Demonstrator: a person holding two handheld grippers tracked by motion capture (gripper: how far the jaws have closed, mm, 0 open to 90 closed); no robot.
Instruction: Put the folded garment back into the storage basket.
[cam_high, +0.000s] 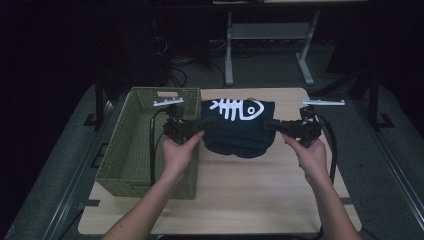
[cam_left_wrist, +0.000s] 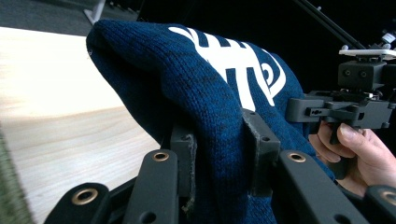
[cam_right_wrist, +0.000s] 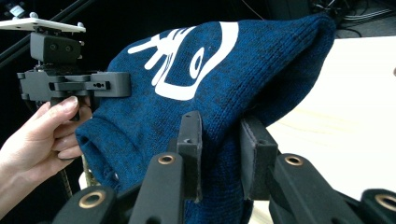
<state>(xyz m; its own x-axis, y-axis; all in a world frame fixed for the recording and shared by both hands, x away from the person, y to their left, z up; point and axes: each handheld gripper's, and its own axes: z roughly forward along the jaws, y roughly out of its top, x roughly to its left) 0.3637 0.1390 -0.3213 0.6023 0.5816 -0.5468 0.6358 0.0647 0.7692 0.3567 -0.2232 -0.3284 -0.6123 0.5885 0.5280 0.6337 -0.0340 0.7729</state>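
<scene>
Your left gripper pinches the hat | your right gripper pinches its other side | hat lifted over table, beside basket | fishbone print, no readable writing | hat's lower edge hidden behind jaws

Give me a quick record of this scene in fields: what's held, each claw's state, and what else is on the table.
held item: navy knit garment with a white fishbone print, lifted off the table
left claw: shut on garment's left edge
right claw: shut on garment's right edge
basket: green woven, at table's left, beside the garment
table: light wood
</scene>
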